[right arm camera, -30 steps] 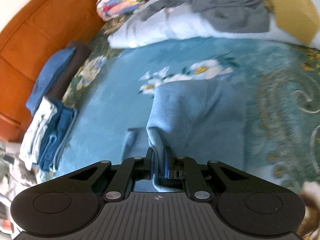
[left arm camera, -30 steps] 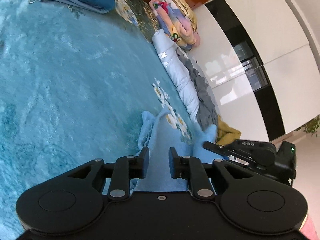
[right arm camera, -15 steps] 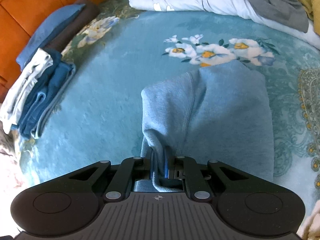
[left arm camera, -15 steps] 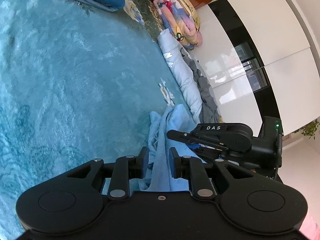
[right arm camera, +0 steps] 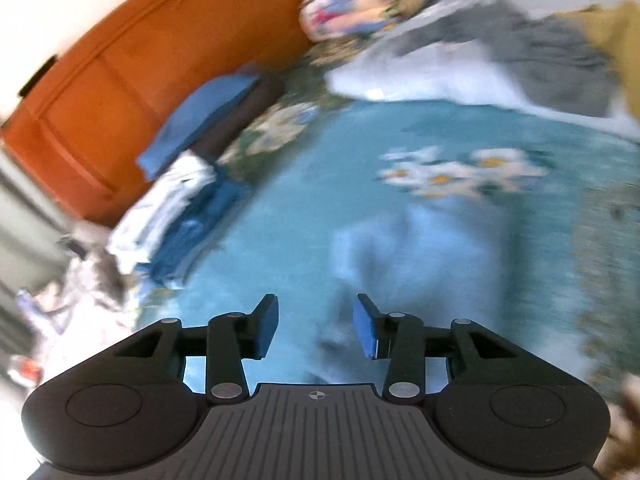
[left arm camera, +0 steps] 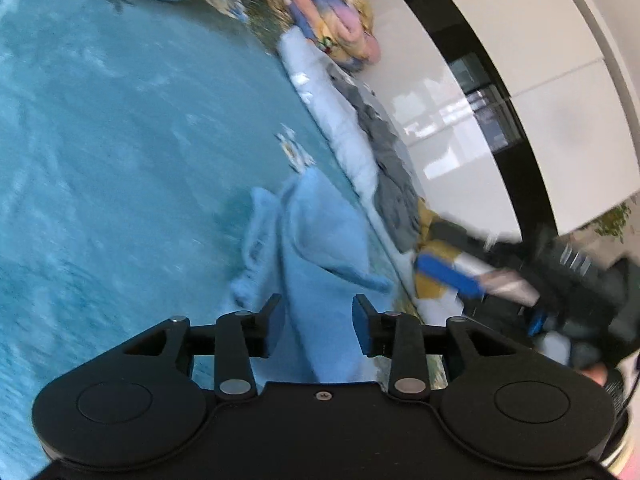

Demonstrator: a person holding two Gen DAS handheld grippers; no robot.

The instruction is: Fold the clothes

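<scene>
A light blue garment (left arm camera: 316, 248) lies bunched on the teal bed cover (left arm camera: 120, 140), partly folded. My left gripper (left arm camera: 318, 316) is open with its fingers on either side of the garment's near edge. The garment shows blurred in the right wrist view (right arm camera: 424, 252). My right gripper (right arm camera: 316, 320) is open just above its near end. The right gripper also shows blurred at the right in the left wrist view (left arm camera: 452, 276), apart from the garment.
A stack of folded blue and white clothes (right arm camera: 180, 216) sits at the far left by the orange headboard (right arm camera: 120, 80). A rolled floral blanket (left arm camera: 332, 28), a pale blue quilt (left arm camera: 340, 132), grey clothes (left arm camera: 392, 164) and a mustard garment (right arm camera: 616, 40) lie along the bed's far side.
Both grippers have opened and let go of the light blue garment, which now lies on the bed. The right gripper has pulled back to the right.
</scene>
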